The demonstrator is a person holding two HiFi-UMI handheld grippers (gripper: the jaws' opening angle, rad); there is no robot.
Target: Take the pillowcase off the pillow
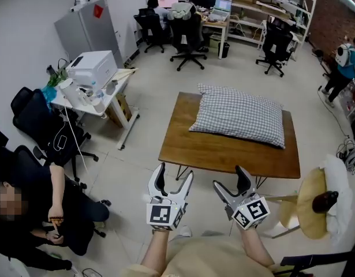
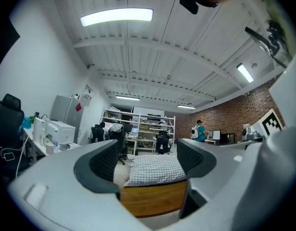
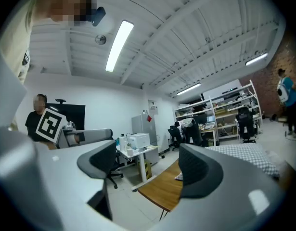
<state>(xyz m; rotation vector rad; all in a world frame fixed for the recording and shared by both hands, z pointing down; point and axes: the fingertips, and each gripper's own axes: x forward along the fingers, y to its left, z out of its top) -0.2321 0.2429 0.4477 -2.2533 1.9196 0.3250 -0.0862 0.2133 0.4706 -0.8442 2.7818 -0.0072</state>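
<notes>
A pillow in a grey-and-white checked pillowcase [image 1: 239, 115] lies on a low wooden table [image 1: 223, 153], toward its far right side. My left gripper [image 1: 174, 175] and my right gripper [image 1: 229, 178] hover side by side in front of the table's near edge, short of the pillow. Both stand open with nothing between the jaws. In the left gripper view the checked pillowcase [image 2: 153, 170] shows through the gap of the left gripper [image 2: 148, 160], atop the table [image 2: 152, 198]. The right gripper [image 3: 145, 163] frames the table's corner [image 3: 162, 189], with the pillowcase [image 3: 246, 153] off to the right.
A seated person [image 1: 33, 212] and black chairs [image 1: 41, 123] are at the left, beside a white desk with a printer [image 1: 92, 68]. A round wooden stool [image 1: 313, 203] stands at the right. Office chairs [image 1: 189, 36] and shelves fill the back, where a person in teal [image 1: 342, 68] stands.
</notes>
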